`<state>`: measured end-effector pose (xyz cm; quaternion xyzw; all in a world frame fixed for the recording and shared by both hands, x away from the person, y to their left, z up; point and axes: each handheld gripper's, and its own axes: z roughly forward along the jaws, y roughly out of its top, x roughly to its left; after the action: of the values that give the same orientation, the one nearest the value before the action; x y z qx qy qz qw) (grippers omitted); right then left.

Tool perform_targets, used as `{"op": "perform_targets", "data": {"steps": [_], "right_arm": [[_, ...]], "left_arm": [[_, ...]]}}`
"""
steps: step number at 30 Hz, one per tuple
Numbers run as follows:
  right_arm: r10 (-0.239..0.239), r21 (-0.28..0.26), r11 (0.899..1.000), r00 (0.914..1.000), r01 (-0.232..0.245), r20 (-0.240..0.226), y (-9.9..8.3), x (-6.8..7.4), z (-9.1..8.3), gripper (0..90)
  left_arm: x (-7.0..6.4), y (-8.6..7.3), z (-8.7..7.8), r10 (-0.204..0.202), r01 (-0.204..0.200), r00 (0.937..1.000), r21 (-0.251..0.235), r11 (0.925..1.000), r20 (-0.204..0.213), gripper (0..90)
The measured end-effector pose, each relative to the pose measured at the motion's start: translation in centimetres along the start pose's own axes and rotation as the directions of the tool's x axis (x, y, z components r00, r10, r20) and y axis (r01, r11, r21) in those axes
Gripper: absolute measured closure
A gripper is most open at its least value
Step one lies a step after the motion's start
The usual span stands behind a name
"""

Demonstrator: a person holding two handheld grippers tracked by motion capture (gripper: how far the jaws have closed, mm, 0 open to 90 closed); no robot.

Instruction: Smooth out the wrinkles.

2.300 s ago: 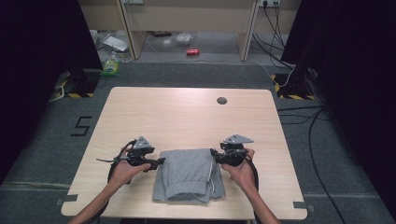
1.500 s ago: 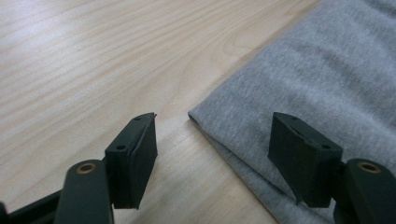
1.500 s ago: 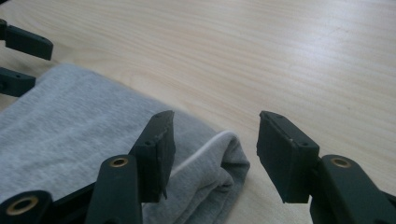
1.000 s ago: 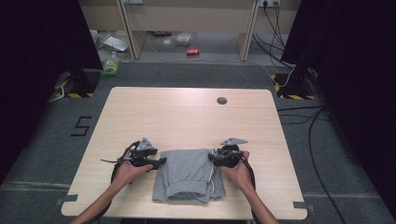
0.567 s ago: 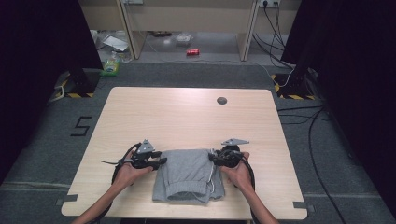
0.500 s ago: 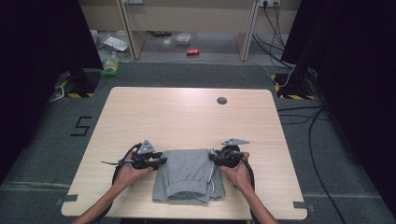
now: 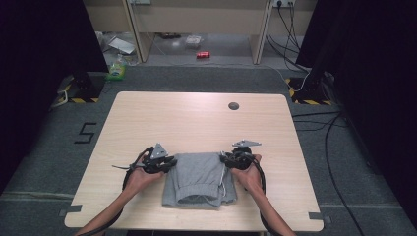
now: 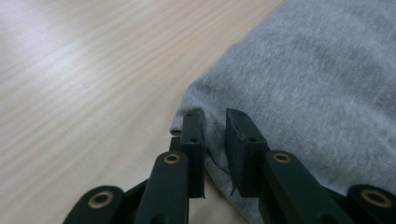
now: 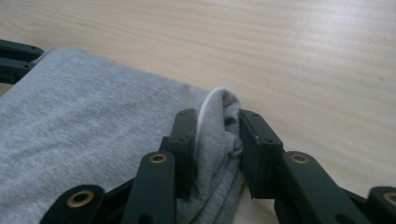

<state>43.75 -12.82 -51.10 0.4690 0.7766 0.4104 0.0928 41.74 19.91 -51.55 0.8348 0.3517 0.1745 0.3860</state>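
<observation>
High view shows the left tongs pinching the far left corner of the folded grey trousers lying at the near edge of the desk, while the right tongs clamp the bunched far right corner and its white cord.

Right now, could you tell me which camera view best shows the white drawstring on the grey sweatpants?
The right gripper view: the white drawstring loops over bunched fabric between the right tongs. The high view shows it as a thin line on the grey sweatpants. The left gripper view gives plain grey fabric.
</observation>
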Motion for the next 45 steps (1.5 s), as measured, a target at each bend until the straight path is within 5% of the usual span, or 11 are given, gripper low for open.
{"op": "perform_targets", "data": {"steps": [33, 45], "right_arm": [[0.059, -0.019, 0.998, 0.9953, -0.057, 0.077, 5.8, -3.7, 4.8, 68.7], [0.181, -0.07, 0.982, 0.9825, -0.178, 0.044, 5.6, -5.4, 3.4, 56.7]], "left_arm": [[5.6, 3.7, 4.2, -0.111, 0.113, 0.9913, 0.023, 0.9933, -0.07, 76.6], [5.6, 3.6, 4.0, -0.1, 0.102, 0.992, 0.027, 0.9944, -0.078, 74.0]]}}
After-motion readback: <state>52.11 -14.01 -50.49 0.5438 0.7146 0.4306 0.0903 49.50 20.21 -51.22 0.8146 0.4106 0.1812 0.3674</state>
